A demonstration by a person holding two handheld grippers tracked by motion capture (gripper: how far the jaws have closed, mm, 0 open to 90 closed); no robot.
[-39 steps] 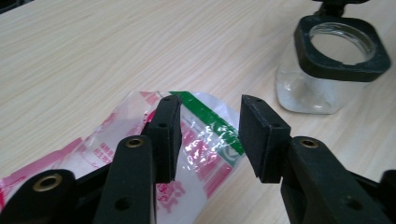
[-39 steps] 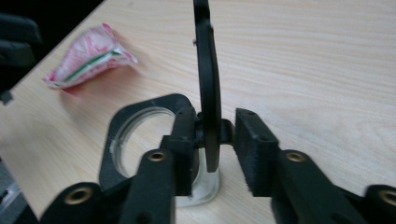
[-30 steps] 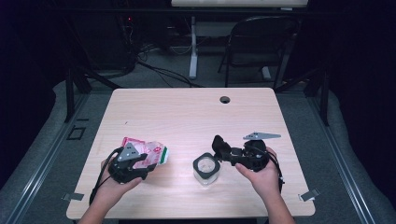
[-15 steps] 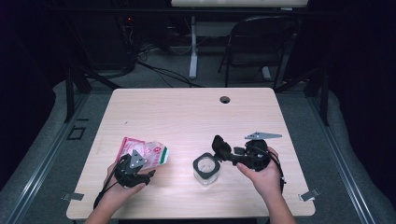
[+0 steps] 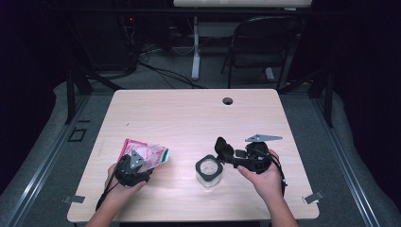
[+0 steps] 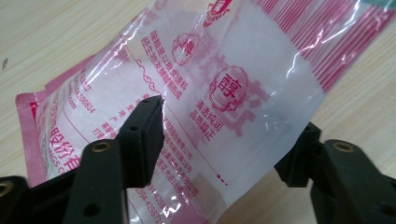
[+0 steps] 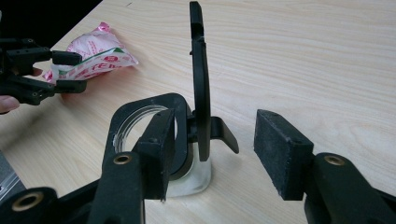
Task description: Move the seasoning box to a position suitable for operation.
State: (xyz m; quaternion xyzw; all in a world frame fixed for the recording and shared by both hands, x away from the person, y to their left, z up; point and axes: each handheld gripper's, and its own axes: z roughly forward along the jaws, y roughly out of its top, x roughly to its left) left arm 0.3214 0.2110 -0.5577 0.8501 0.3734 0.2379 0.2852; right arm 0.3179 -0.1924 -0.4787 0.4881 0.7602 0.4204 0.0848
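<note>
The left gripper (image 5: 142,163) sits near the table's (image 5: 189,118) front left edge, jaws spread wide around a pink plastic bag (image 6: 219,88) lying flat on the wood; they have just narrowed a little, and whether the pads press the bag cannot be told. The right gripper (image 5: 222,147) stands wide open at the front right, one jaw by the raised black lid (image 7: 201,84) of a clear jar (image 5: 208,170), nothing clamped. The far half of the table lies bare, apart from a cable hole (image 5: 228,100)
</note>
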